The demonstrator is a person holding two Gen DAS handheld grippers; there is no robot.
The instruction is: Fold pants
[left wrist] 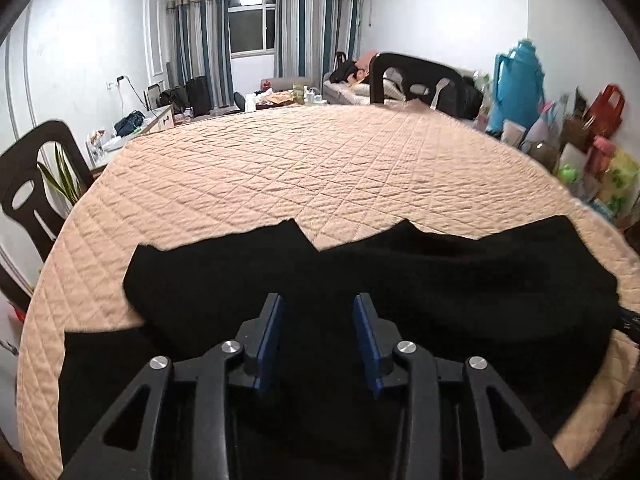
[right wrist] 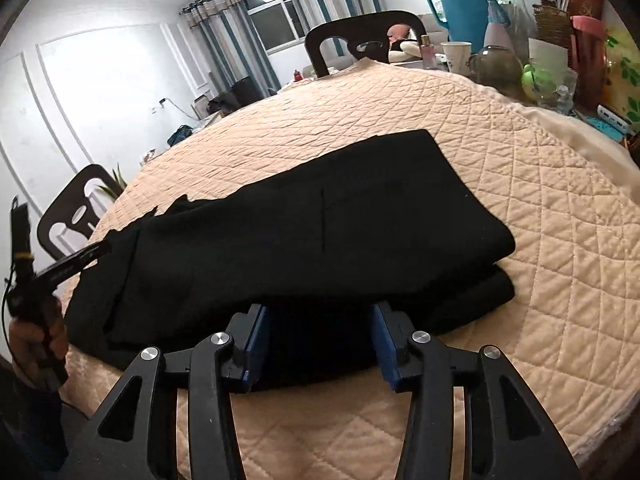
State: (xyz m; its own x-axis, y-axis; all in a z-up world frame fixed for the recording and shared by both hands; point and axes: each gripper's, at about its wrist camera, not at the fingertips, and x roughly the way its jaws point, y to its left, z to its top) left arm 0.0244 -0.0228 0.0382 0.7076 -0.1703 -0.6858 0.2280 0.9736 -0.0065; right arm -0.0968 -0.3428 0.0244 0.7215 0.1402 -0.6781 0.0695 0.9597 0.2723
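Black pants [left wrist: 400, 280] lie folded lengthwise across the near part of a round table with a peach quilted cover [left wrist: 312, 168]. In the right wrist view the pants [right wrist: 320, 220] show two stacked layers, with the thick folded end at the right. My left gripper [left wrist: 319, 308] is open and hovers over the pants, nothing between its blue pads. My right gripper [right wrist: 320, 320] is open at the near edge of the pants, fingertips tucked under the upper layer. The left gripper [right wrist: 76, 262] also shows at the far left of the right wrist view.
Black chairs [left wrist: 416, 80] [left wrist: 36, 184] stand around the table. A blue thermos [right wrist: 456, 0], a cup [right wrist: 456, 58], jars and bags crowd the table's right edge [right wrist: 560, 60]. The far half of the quilted cover [right wrist: 400, 96] lies bare.
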